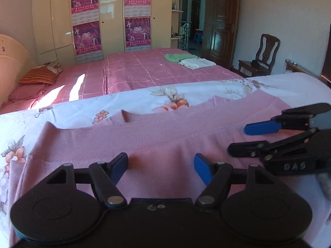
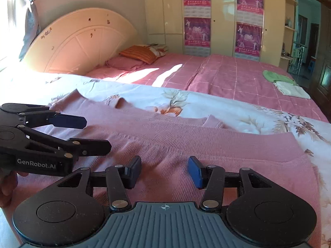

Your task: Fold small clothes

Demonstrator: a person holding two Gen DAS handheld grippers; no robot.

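A pink knitted garment [image 1: 157,142] is spread flat across the near part of a floral sheet [image 1: 186,91], with its far edge showing a small notch and raised corners, and with a fold line visible along its near portion. The left gripper [image 1: 161,165] is held just above the garment with its jaws spread and nothing between them; the right gripper [image 2: 164,170] is likewise spread and empty over the right half of the same garment. In each wrist view the other gripper is seen alongside, near but apart. Several risks are judged to follow from this state. If the jaws are closed too shallowly, only the top layer of knit may be pinched, and the layer below would be left behind, so that the fold is pulled askew. If the floral sheet is caught together with the garment, the whole work surface would be dragged. Since the grippers are close together, a collision is possible should both be moved inward at once. Uneven lifting by the two sides would produce a slanted crease. A green item [image 1: 179,57] and a white folded item [image 1: 196,63] lie well apart on the far pink bedspread [image 1: 134,70] and are not at risk.
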